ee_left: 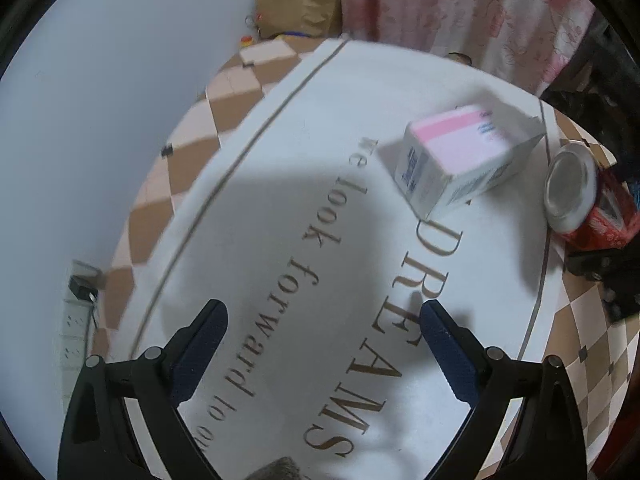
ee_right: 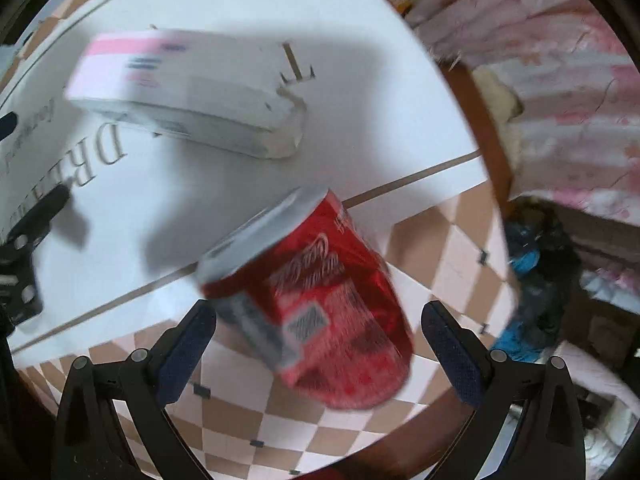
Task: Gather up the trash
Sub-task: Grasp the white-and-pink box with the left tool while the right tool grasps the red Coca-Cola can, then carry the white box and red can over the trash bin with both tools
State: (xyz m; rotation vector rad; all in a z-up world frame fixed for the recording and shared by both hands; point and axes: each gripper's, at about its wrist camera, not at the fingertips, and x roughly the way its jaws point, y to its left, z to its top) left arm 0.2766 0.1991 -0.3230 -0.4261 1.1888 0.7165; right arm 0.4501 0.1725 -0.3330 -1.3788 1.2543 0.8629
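Right tool (ee_right: 318, 334): fingers spread wide, flanking the red soda can (ee_right: 316, 308) without visibly touching it. The can appears tilted, silver end toward the white mat, body over the checkered cloth near the table edge; blur hides whether it rests or is moving.

Left tool (ee_left: 324, 338): fingers apart, nothing between them, hovering over the printed white mat (ee_left: 280, 240).

Carton, white with pink band (ee_left: 460, 156): lying on its side on the mat, well ahead of the left tool, just beside the can.

Brown paper bag (ee_left: 298, 10): far end of the table (ee_left: 168, 184), by the wall; possibly the trash receptacle, contents hidden.

Progress, as judged: early. Neither item is gripped. Can is nearest to capture; carton untouched. Both remain to be lifted and deposited.
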